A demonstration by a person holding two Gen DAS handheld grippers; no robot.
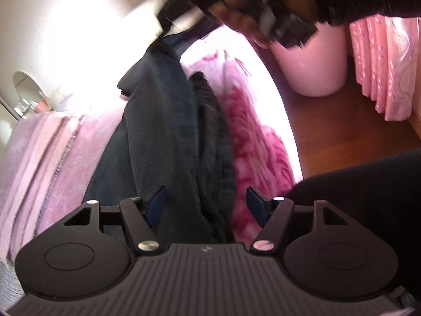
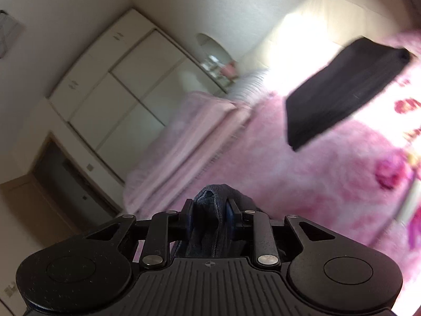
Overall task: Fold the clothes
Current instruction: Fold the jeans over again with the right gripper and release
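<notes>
The right gripper [image 2: 209, 212] pinches a bunched dark garment [image 2: 210, 197] edge; the left gripper [image 1: 206, 201] hangs open above the same cloth [image 1: 168, 137]. From the left tool the garment runs lengthwise toward 12 o'clock across the pink bed [image 1: 252, 142], so the left hand sits nearer its free end. A folded black item [image 2: 339, 92] lies at 2 o'clock. The far end is blurred.

- A long dark blue-grey towelling garment [image 1: 168, 137] stretches in loose lengthwise folds across the pink bed, one bunched end lifted.
- A folded black cloth [image 2: 339, 92] lies flat farther off.
</notes>
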